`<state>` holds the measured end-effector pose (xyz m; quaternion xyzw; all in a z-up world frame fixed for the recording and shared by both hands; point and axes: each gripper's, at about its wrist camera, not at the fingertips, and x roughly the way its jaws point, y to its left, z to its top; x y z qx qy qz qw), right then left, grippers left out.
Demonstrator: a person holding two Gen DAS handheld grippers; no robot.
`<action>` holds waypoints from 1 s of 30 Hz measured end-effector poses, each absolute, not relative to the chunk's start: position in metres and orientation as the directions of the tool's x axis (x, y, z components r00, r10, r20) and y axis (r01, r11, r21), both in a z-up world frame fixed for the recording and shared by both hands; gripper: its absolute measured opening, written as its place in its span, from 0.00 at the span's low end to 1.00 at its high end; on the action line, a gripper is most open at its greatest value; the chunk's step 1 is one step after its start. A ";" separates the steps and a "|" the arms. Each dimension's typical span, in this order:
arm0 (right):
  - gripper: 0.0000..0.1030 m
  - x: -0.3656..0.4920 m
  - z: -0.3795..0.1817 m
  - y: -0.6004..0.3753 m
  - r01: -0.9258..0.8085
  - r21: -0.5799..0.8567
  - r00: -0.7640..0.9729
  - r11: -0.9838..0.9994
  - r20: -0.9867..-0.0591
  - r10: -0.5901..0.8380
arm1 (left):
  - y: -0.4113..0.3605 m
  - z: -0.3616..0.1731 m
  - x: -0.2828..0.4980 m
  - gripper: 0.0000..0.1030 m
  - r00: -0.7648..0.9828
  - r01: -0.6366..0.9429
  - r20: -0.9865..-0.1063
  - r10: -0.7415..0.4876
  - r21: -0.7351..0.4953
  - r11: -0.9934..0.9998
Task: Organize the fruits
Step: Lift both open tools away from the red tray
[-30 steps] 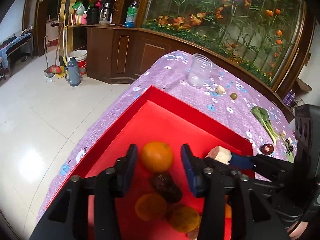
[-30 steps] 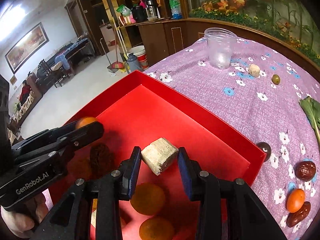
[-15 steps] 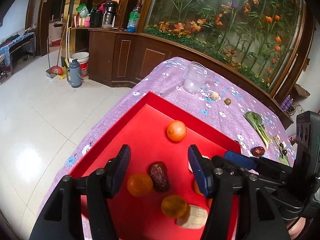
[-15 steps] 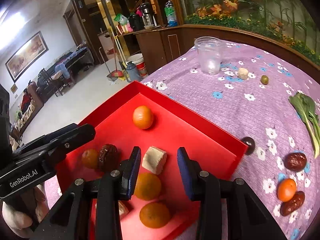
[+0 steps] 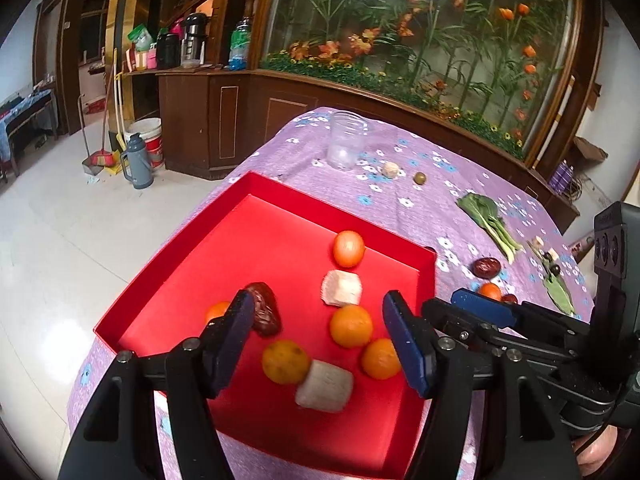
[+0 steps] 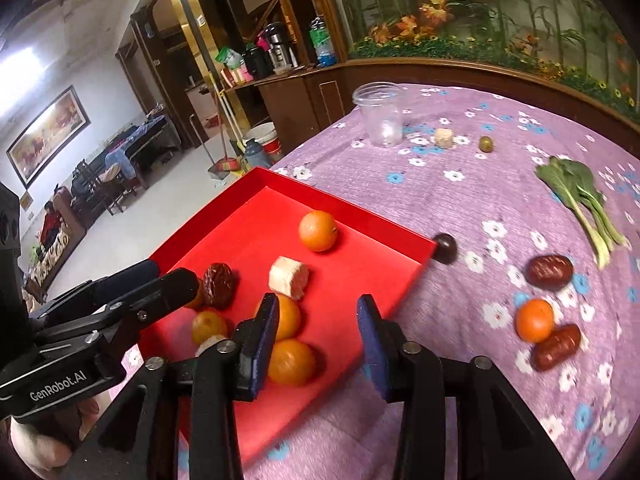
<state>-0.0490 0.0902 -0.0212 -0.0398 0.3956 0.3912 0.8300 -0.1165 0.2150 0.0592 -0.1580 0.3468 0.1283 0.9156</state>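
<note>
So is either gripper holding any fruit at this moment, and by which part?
Nothing is held. The left gripper and right gripper have just been opening, with nothing between their pads, above the red tray.

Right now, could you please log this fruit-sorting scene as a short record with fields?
container: red tray on the purple floral tablecloth
in tray: several oranges, one dark date, two pale cut chunks
outside tray, right side: orange, two dates, dark round fruit by the tray corner
far end: clear jar, pale chunk, green olive, leafy green
left gripper: jaws just opened wider, empty, over the tray
right gripper: jaws just opened wider, empty
</note>
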 end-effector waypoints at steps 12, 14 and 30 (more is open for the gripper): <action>0.47 -0.066 -0.020 0.029 -0.623 0.277 0.427 0.732 -0.663 0.615 | 0.170 0.075 -0.133 0.65 0.732 -0.299 -0.666 0.144 -0.125 0.946; 0.47 -0.070 -0.018 0.018 -0.612 0.283 0.439 0.739 -0.656 0.614 | 0.164 0.079 -0.137 0.65 0.737 -0.292 -0.660 0.145 -0.117 0.949; 0.49 -0.112 0.030 -0.112 -0.465 0.184 0.646 0.866 -0.598 0.474 | 0.147 0.149 -0.220 0.67 0.877 -0.269 -0.455 0.152 -0.203 0.942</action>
